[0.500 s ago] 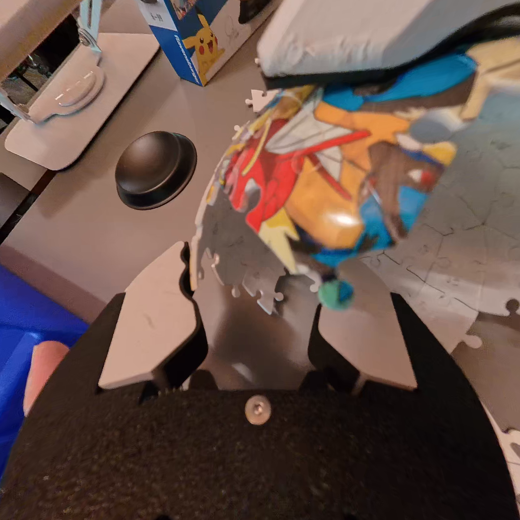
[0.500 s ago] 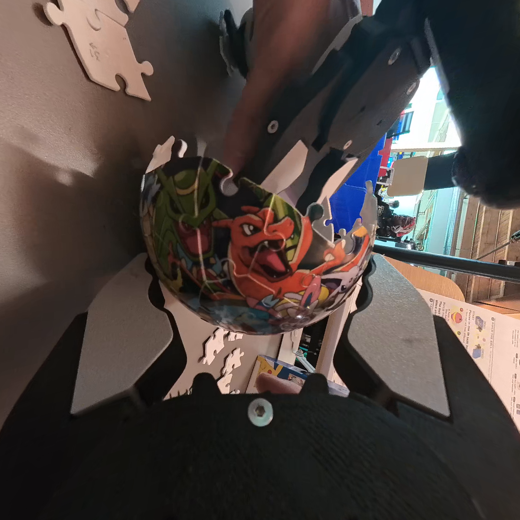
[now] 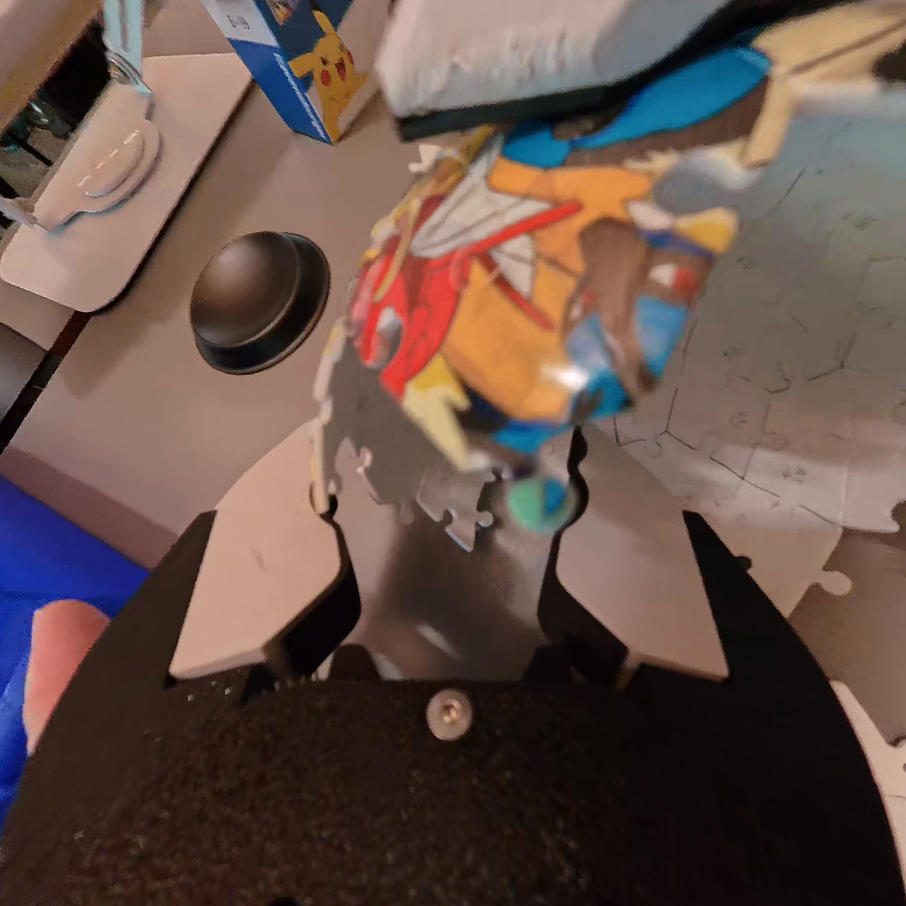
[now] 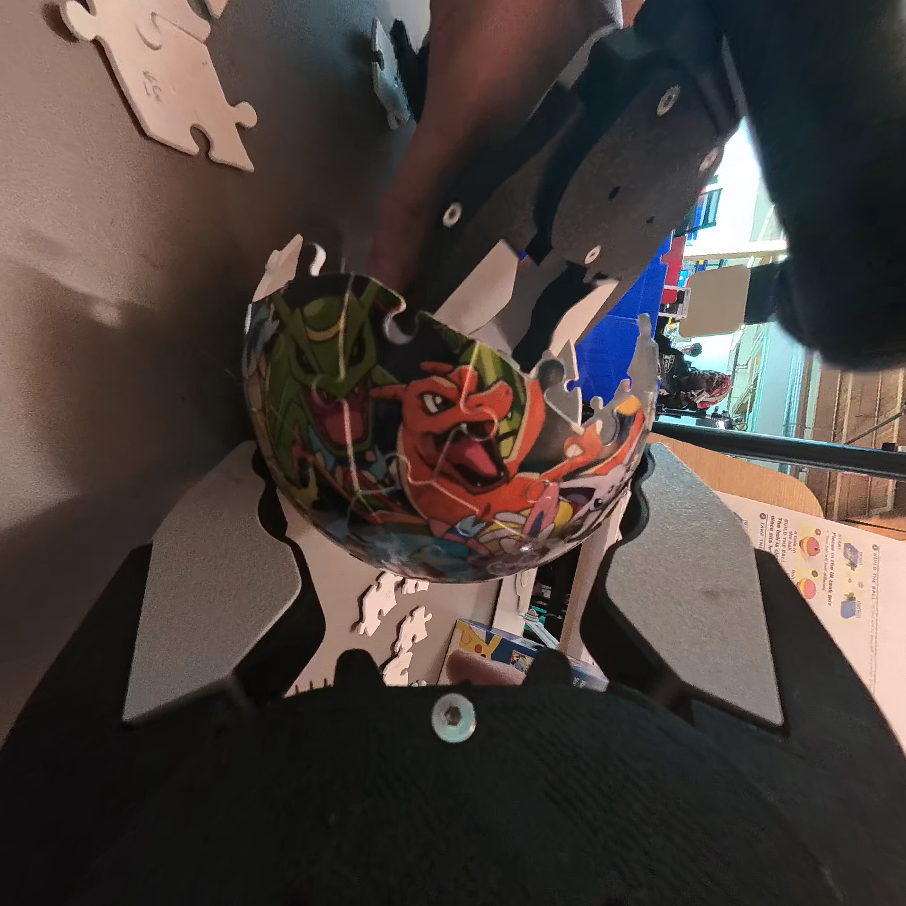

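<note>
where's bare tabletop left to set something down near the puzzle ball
Bare patch: the tabletop between the black dome stand, the puzzle ball and the near edge. Crowded: right of the ball, covered by flat joined pieces.

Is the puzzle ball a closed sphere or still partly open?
Partly open. The puzzle ball is a jagged-edged shell held between the right gripper fingers; the left gripper fingers reach into its open top.

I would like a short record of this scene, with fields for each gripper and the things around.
right gripper: shut on the puzzle ball, an unfinished shell with a jagged open rim
left gripper: open, fingers at the ball's rim
surface: grey table
near the left gripper: black knob, blue box
loose: white puzzle piece, face down
</note>
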`<state>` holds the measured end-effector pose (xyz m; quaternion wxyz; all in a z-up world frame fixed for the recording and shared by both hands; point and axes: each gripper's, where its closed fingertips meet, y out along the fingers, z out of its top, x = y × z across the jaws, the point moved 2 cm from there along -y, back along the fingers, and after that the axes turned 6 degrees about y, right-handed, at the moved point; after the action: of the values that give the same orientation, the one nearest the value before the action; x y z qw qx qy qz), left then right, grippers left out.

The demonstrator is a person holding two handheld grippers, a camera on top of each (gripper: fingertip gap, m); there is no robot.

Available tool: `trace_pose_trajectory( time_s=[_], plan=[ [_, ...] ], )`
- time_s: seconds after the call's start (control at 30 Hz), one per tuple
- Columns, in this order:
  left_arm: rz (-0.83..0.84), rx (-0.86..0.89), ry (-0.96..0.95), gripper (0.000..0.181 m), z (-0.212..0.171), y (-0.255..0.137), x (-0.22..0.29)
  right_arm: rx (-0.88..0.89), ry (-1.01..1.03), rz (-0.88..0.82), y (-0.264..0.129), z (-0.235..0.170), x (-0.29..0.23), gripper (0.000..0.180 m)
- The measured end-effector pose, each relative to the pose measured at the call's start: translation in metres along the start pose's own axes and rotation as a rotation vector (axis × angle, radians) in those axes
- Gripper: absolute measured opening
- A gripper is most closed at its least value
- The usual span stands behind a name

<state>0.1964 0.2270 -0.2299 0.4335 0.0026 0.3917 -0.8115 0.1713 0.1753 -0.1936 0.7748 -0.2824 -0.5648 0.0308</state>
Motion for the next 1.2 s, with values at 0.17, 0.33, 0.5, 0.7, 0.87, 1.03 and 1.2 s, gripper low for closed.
trace_pose_trajectory(
  time_s=[0.17,0.33,0.5,0.7,0.87,1.03,1.2],
  plan=[
    [-0.016,0.035,-0.041,0.089,0.002,-0.007,-0.002,0.002,0.006,-0.002,0.0,-0.001,0.0,0.134],
    [-0.045,-0.016,-0.008,0.09,-0.004,0.0,0.006,0.003,0.008,-0.003,0.0,-0.001,0.0,0.134],
    [-0.047,-0.031,0.02,0.087,-0.002,-0.001,0.007,0.004,0.013,-0.003,-0.001,-0.001,0.0,0.134],
    [-0.062,0.094,-0.085,0.085,0.006,-0.014,0.001,0.0,0.011,-0.005,-0.001,-0.002,0.0,0.134],
    [-0.08,0.03,-0.038,0.088,-0.002,-0.011,0.006,0.0,0.006,-0.003,-0.001,-0.002,0.0,0.134],
    [-0.085,-0.035,-0.01,0.091,-0.01,-0.005,0.009,-0.002,0.004,-0.006,-0.001,-0.002,0.0,0.134],
    [-0.066,0.002,-0.041,0.09,-0.008,-0.007,0.003,-0.001,0.004,-0.005,-0.001,-0.002,0.0,0.134]
  ],
)
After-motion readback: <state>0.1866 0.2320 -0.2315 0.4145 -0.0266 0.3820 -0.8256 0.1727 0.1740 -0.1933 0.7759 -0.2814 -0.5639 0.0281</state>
